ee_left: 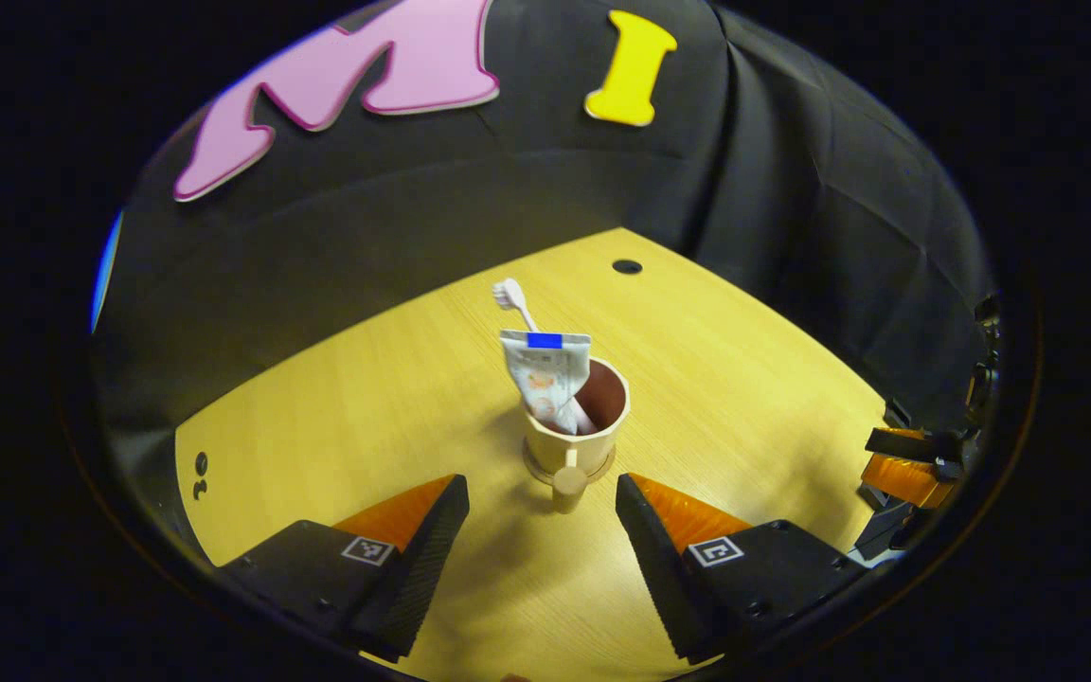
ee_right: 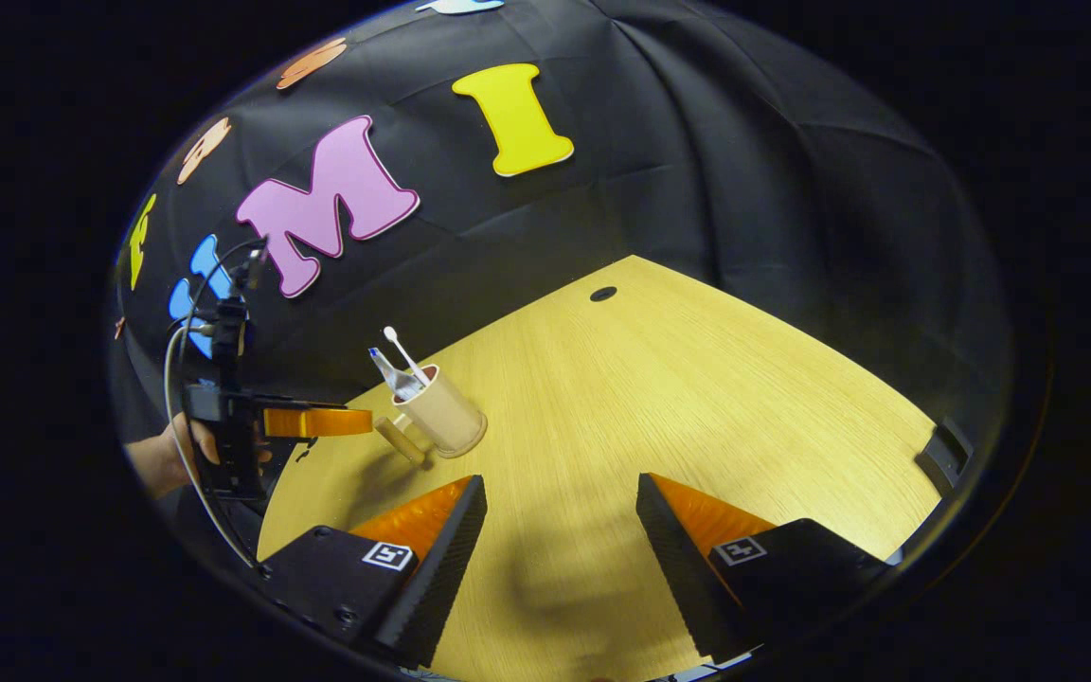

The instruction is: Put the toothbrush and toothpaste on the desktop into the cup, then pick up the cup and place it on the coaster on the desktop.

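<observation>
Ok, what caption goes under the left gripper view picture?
Open left gripper faces the cup holding toothbrush and toothpaste.

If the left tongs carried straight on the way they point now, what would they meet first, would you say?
Most likely the cup's handle, which juts toward the open left tongs and sits between the fingers' line, then the cup itself holding the toothpaste and toothbrush. Exact depth is hard to judge.

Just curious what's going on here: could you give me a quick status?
Both claws open, left claw facing the cup. Toothbrush and toothpaste inside cup, cup on coaster. Nothing in the way.
</observation>
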The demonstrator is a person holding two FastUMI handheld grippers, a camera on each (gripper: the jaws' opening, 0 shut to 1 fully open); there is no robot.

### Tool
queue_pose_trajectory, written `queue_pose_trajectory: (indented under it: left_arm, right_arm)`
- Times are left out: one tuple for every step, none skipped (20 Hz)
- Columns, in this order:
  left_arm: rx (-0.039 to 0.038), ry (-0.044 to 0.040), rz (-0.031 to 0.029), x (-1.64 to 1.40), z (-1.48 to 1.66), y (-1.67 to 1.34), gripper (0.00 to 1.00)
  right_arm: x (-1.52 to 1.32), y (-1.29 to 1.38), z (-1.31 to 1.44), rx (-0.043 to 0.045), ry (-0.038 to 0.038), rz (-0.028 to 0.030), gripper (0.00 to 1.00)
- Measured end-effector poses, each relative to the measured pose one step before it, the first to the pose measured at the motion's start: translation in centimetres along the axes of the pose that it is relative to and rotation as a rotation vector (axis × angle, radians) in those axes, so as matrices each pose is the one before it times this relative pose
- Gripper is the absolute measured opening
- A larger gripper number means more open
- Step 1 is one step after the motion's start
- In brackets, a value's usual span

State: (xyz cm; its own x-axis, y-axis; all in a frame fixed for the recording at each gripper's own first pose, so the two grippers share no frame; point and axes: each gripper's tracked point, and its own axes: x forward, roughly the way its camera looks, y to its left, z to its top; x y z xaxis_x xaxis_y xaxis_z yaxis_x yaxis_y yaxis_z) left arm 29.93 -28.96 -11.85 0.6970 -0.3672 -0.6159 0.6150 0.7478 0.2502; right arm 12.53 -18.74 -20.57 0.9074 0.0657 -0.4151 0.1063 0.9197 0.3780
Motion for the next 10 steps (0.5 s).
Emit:
queue_pose_trajectory:
  left_arm:
    - [-0.01041, -0.04668, 0.02199, -2.004, 0.232, 0.465, 0.96]
    - [-0.00803, -0.04417, 0.02487, -2.029, -0.016, 0.425, 0.96]
    - [-0.00729, -0.04129, 0.02077, -2.025, 0.061, 0.420, 0.96]
    - [-0.00945, -0.03164, 0.01966, -2.079, -0.092, 0.417, 0.96]
    - [-0.00740, -0.02918, 0.01924, -1.956, 0.014, 0.304, 0.96]
    - [-0.00687, -0.02906, 0.02226, -1.772, -0.017, 0.340, 0.96]
    - [-0.00653, -0.03132, 0.02021, -2.136, 0.042, 0.360, 0.96]
    - [-0.00604, -0.03447, 0.02105, -2.504, 0.264, 0.586, 0.96]
    - [-0.00765, -0.04158, 0.02190, -2.198, 0.238, 0.329, 0.96]
    - [-0.01056, -0.03866, 0.02173, -2.438, 0.000, 0.405, 0.96]
  right_arm:
    - [-0.422, 0.512, 0.244, -0.00425, -0.00663, 0.00490, 0.98]
    - [-0.288, 0.527, 0.333, -0.00519, -0.00696, 0.00747, 0.98]
    - [-0.414, 0.655, 0.275, -0.00893, -0.00956, 0.01118, 0.98]
    - [-0.448, 0.672, 0.338, -0.01078, -0.00789, 0.01277, 0.98]
    - [-0.464, 0.490, 0.213, -0.01277, -0.00864, 0.00740, 0.98]
    - [-0.580, 0.477, 0.506, -0.01269, -0.00981, 0.00461, 0.98]
    - [-0.606, 0.526, 0.443, -0.01167, -0.00896, 0.00295, 0.98]
    - [-0.817, 0.581, 0.556, -0.00993, -0.01080, 0.00452, 0.98]
    - [-0.955, 0.648, 0.612, -0.00940, -0.01226, 0.00173, 0.98]
    - [-0.938, 0.644, 0.580, -0.00569, -0.01321, 0.00230, 0.98]
